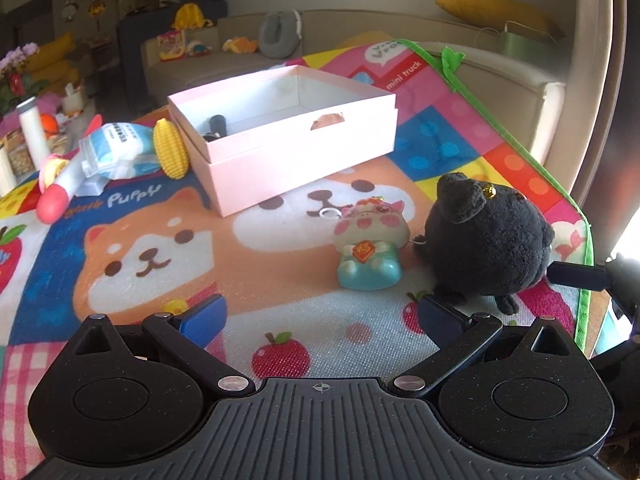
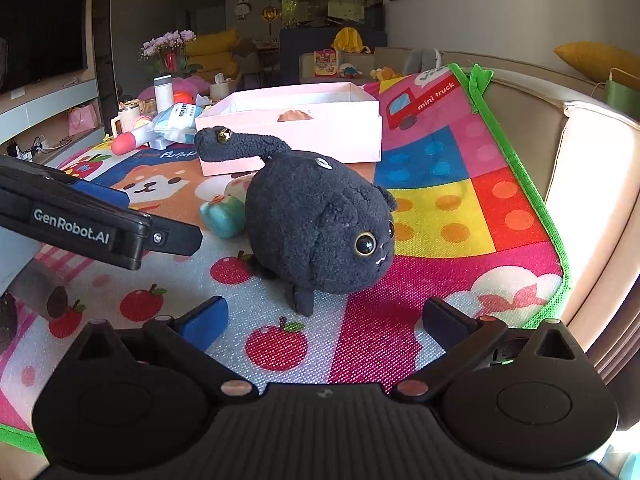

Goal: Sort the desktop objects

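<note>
Covering the worktop is a bright cartoon play mat (image 1: pixel 168 240), and toward its far side sits the pink box (image 1: pixel 288 148), open-topped, with at least one small dark item already inside, so the sorting looks partly under way. Next in size is the black plush cat (image 2: pixel 320 228), standing on the mat near the right tool (image 2: pixel 324 320) and straight ahead of it; that tool is spread wide and holds nothing. Just beside the cat, toward the box, lies a small pink-and-teal piggy figure (image 1: pixel 370 248), roughly ahead of the left tool (image 1: pixel 320 316), which is likewise spread wide and empty. Left of the box cluster a tissue pack (image 1: pixel 116 152), a yellow corn toy (image 1: pixel 172 154) leaning against the box wall, and a pink-tipped white toy (image 1: pixel 60 190). The step in hand appears to be an approach for the next pick, most likely the cat. That would call for advancing the right tool until its fingers straddle the soft body, closing gently, then lifting clear of the piggy before carrying it over the box rim.
</note>
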Demonstrator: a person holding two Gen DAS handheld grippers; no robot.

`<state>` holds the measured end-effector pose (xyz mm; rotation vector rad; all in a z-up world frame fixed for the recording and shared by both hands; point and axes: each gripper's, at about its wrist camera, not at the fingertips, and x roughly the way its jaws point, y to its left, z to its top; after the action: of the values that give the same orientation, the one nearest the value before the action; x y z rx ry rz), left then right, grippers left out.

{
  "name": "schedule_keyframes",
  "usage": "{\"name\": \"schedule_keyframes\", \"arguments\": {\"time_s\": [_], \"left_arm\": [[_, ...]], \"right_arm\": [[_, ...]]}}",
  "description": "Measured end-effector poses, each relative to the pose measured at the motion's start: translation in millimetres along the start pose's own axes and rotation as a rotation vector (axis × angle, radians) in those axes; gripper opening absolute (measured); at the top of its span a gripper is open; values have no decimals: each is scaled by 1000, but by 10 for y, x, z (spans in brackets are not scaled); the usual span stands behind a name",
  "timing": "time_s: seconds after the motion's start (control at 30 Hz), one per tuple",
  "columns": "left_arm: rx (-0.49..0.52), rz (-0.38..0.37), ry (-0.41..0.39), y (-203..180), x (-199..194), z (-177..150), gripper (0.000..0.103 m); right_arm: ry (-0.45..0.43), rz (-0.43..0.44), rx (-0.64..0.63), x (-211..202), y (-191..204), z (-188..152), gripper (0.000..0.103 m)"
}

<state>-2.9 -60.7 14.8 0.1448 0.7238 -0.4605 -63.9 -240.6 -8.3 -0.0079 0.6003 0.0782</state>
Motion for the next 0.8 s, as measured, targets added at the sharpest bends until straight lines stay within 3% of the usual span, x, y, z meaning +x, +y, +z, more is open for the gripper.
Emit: {"name": "schedule_keyframes", "arguments": {"time_s": [0.1,0.2,0.27,0.33,0.47,0.53,0.63,0.8], "left_arm": [[-7,-32,-23,-20,90,56,103],[-2,12,-50,-52,212,124,103],[-22,1,-46,-41,281,169,99],[-30,-19,-43,-52,318,207,80],[-19,-27,-43,-117,363,237,68],[-12,-36,-40,-134,359,234,53],[26,-6,-39,-142,306,208,42],[102,77,-47,-39,51,59,42]], "right_arm": [[-35,2,16,-35,4,-61,103],[-26,0,13,-61,37,-68,103],[-6,-10,-1,-48,62,-40,103],[23,-10,-1,-35,65,5,103],[61,-15,1,-16,73,60,103],[73,-17,0,-15,81,69,103],[80,-17,0,-13,85,74,103],[65,-26,3,-28,96,46,103]]}}
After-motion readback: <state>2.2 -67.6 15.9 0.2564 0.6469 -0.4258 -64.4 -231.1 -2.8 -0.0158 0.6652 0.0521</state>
